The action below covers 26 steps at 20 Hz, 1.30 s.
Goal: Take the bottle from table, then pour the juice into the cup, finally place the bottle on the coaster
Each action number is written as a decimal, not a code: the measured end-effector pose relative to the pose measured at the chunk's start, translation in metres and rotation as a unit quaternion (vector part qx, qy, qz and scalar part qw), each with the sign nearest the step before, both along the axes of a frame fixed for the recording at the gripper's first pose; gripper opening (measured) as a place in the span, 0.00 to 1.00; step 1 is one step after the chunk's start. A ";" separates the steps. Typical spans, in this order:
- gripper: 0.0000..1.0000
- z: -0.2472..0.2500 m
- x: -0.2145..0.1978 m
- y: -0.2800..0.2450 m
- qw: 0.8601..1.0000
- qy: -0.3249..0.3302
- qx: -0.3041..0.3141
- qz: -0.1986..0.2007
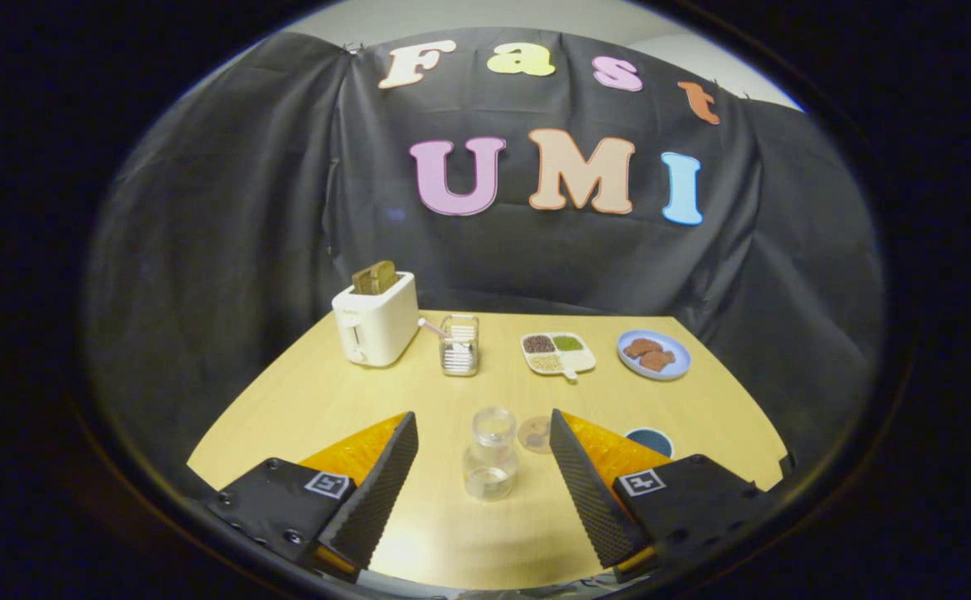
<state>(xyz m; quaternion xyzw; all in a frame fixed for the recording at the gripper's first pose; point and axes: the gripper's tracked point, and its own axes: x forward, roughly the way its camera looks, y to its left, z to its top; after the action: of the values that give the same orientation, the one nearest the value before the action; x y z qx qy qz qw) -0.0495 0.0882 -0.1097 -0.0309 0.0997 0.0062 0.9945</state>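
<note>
One clear bottle stands upright on the pale wooden table, between the fingers of the gripper but touched by neither; they are spread wide, their ribbed inner pads facing it. Just beyond the right finger is a small glass cup, partly hidden, and a round dark coaster. Farther back sit a smooth white toaster with bread in its slot, a clear square holder, a divided dish of grains and a blue plate.
</note>
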 end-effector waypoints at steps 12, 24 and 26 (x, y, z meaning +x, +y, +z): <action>1.00 -0.091 0.030 -0.012 0.995 0.087 0.008 -0.039; 1.00 -0.138 0.072 -0.007 0.992 0.124 -0.002 -0.037; 1.00 -0.141 0.077 -0.005 0.991 0.126 0.001 -0.037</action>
<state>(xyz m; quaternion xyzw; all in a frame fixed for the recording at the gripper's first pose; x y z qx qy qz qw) 0.0272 0.0836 -0.2510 -0.0251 0.2257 -0.0266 0.9735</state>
